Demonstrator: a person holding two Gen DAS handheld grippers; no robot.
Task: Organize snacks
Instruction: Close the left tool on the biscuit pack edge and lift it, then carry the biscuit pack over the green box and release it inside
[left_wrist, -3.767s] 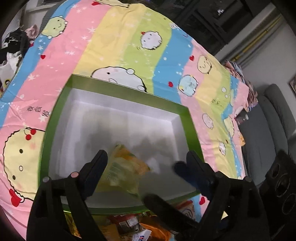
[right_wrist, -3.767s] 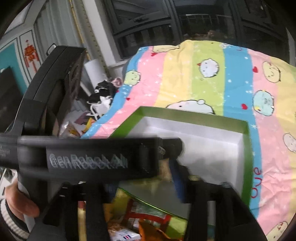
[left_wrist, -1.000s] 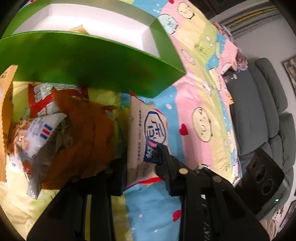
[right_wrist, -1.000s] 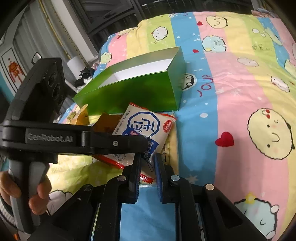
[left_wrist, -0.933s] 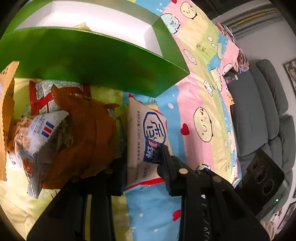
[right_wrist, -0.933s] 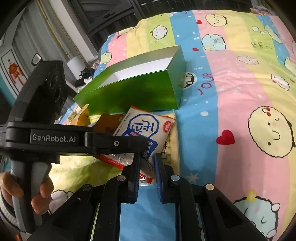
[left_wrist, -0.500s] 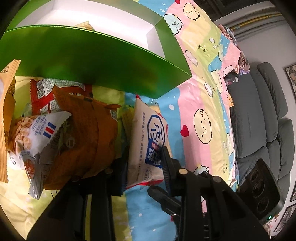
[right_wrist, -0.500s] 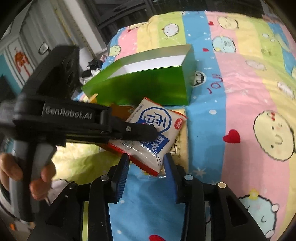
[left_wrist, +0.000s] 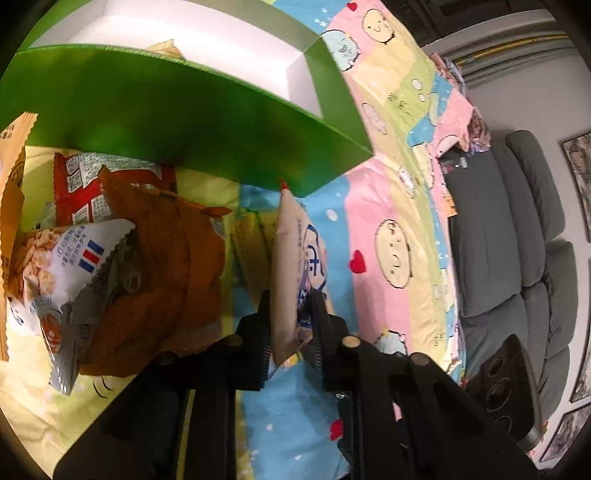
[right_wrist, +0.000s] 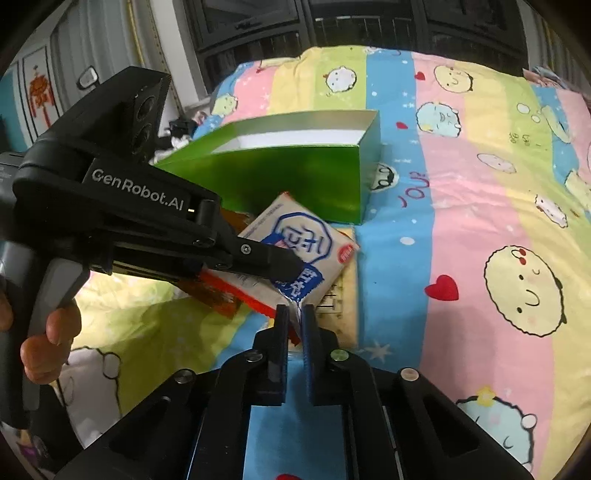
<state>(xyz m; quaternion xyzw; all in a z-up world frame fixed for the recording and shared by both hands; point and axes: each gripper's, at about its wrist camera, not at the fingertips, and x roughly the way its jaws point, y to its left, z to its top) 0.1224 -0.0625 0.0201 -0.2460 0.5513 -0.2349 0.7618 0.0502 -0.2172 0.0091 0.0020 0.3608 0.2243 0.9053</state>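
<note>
A white snack packet with blue print (left_wrist: 295, 254) (right_wrist: 295, 236) is held off the bedspread by both grippers. My left gripper (left_wrist: 291, 304) is shut across its lower half, jaws closing tight; in the right wrist view the left gripper (right_wrist: 286, 267) comes in from the left. My right gripper (right_wrist: 295, 314) is shut on the packet's near corner, jaws closing. The open green box (left_wrist: 192, 122) (right_wrist: 295, 170) stands just behind, with one yellowish packet (left_wrist: 162, 46) showing inside.
A pile of packets lies left of the held one: brown (left_wrist: 159, 266), red (left_wrist: 74, 181), white-and-grey (left_wrist: 70, 273), orange (left_wrist: 11, 177). A flat pale packet (right_wrist: 343, 295) lies under it. A hand (right_wrist: 48, 332) grips the left handle. A grey sofa (left_wrist: 517, 240) stands right.
Both grippers came down from over the box to the pile. My right gripper opened briefly, then shut on the packet's corner. The left jaws squeezed tighter and the packet turned more edge-on.
</note>
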